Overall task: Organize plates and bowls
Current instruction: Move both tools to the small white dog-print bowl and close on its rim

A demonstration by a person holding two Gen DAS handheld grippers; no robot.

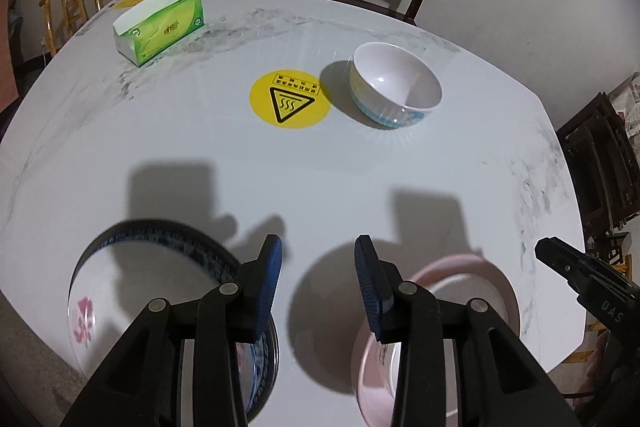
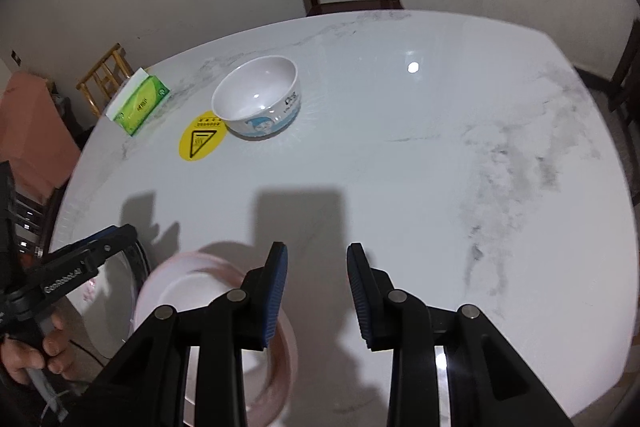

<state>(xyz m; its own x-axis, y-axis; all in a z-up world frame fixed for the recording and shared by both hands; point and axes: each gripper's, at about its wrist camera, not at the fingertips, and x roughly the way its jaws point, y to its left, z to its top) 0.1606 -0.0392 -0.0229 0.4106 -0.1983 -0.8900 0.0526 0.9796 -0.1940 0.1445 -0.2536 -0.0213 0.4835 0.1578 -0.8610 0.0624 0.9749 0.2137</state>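
Both the left gripper [image 1: 318,281] and right gripper [image 2: 316,291] are hovering wide and holding nothing above the near table [image 2: 400,167] edge, over the blue-rimmed plate [image 1: 92,291] and pink plate [image 2: 188,287], while the white bowl [image 1: 394,89] is sitting farther off beside a yellow sticker [image 1: 290,99], a tissue pack [image 1: 160,25] lying beyond.

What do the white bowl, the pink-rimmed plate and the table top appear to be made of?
White bowl: glazed ceramic or melamine, hard to tell; glossy, with a sharp light spot inside and a printed blue band.
Pink-rimmed plate: likely the same kind, smooth and shiny, though partly hidden and blurred.
Table top: polished marble or marble-look slab; grey veining and a mirror-like lamp reflection.
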